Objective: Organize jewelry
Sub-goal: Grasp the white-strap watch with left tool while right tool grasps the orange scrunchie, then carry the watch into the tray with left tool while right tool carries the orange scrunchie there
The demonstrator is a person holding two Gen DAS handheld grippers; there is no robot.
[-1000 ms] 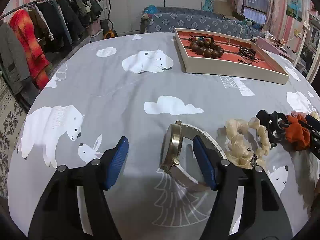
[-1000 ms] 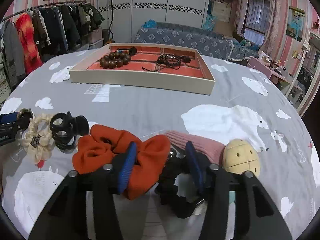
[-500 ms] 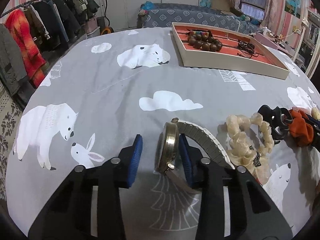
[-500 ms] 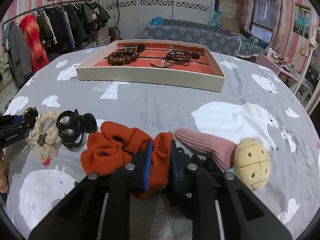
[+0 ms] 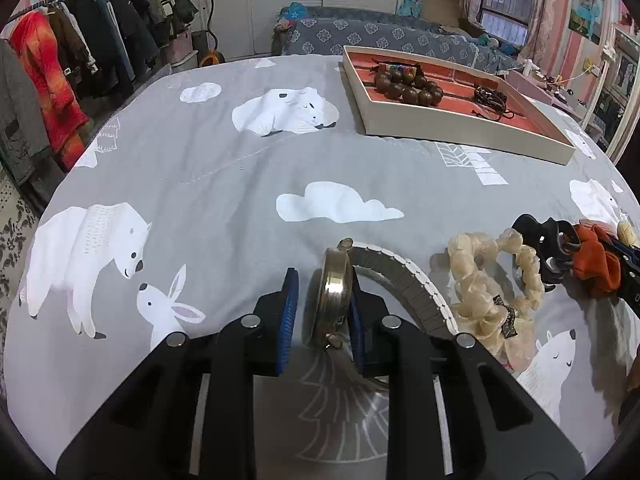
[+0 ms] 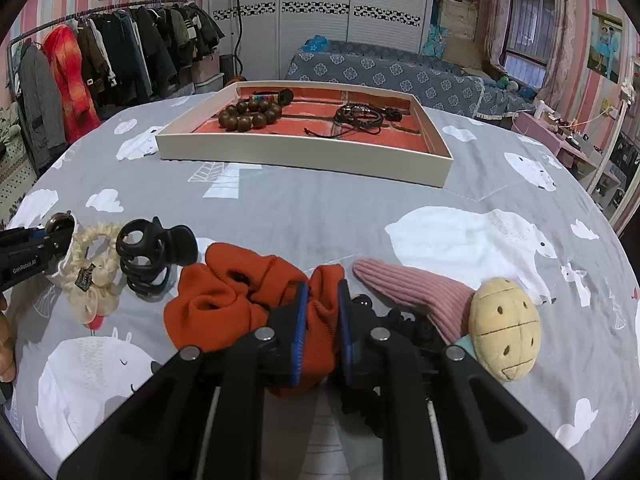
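Jewelry and hair stuff is spread across a grey bedsheet (image 5: 224, 152) printed with polar bears. Left gripper (image 5: 322, 312) has its blue pads around a brass-cased watch (image 5: 334, 300) standing on edge: the right pad looks pressed against the case, the left pad has a thin gap showing, so nearly closed but I can't tell if it's actually squeezing it. The watch's pale strap (image 5: 408, 280) arcs off to the right on the sheet.

Right gripper (image 6: 322, 320) is clamped on a fold of the orange scrunchie (image 6: 224, 304), fabric bunched between the pads. Just left of the scrunchie sits a black claw clip (image 6: 154, 254), then a cream scrunchie (image 6: 96, 268). On the other side, a pink knitted piece (image 6: 416, 292) with a tan plush head (image 6: 504, 328), and something black (image 6: 400, 320) tucked under the gripper that I can't make out.

Further back is the cream-walled tray (image 6: 304, 158) with a red lining. Inside it a brown bead bracelet (image 6: 250, 116) on the left, black cord bracelets (image 6: 358, 116) toward the right. Clothes rack (image 6: 104, 52) along the far left.
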